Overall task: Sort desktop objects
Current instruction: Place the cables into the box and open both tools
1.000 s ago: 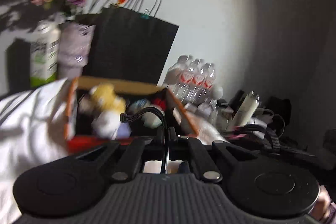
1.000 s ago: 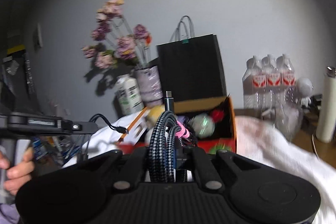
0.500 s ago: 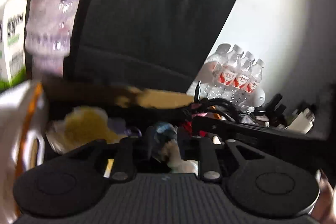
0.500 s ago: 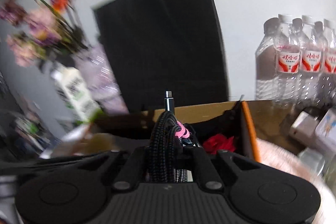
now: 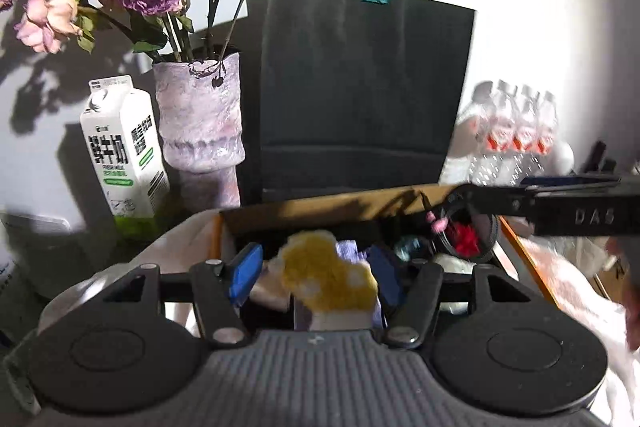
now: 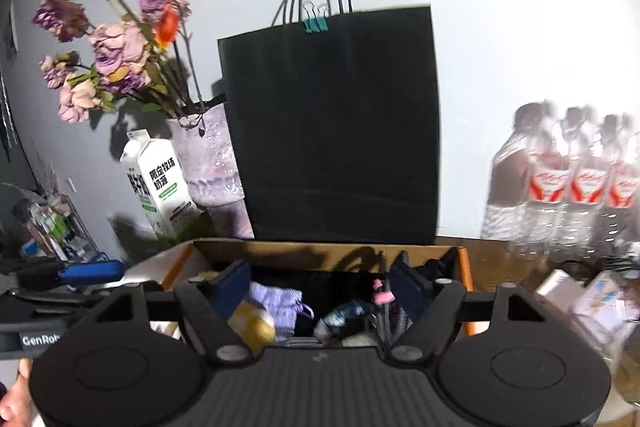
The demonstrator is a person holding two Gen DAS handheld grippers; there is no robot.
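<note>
From the left wrist view, the left gripper (image 5: 312, 277) now stands wide open over the box (image 5: 360, 201), its blue pads far apart, while one second ago it was closed on a thin black cable. That cable I cannot find for certain now; between the pads I see only a yellow plush (image 5: 326, 277) that lies in the box, not held. At the right side of this view the right gripper (image 5: 472, 205) reaches over the box corner, and below its tip a dark coil (image 5: 466, 235) with a pink tie sits near something red. From the right wrist view, the right gripper (image 6: 318, 285) is also spread open, and the braided cable (image 6: 386, 311) that it was clamping half a second ago now lies loose inside the box (image 6: 320, 251), close to the right pad, with the pink tie (image 6: 380, 293) on it. A lilac cloth (image 6: 276, 301) and a yellow round thing (image 6: 252, 323) are beside it in the box. The black bag (image 6: 332, 127), the vase (image 6: 208, 159) and the carton (image 6: 160, 183) stand behind, and the bottles (image 6: 568, 183) at the right. To me this means that both cables are delivered, and both hands are free for the next object, if any remains on the desk.
</note>
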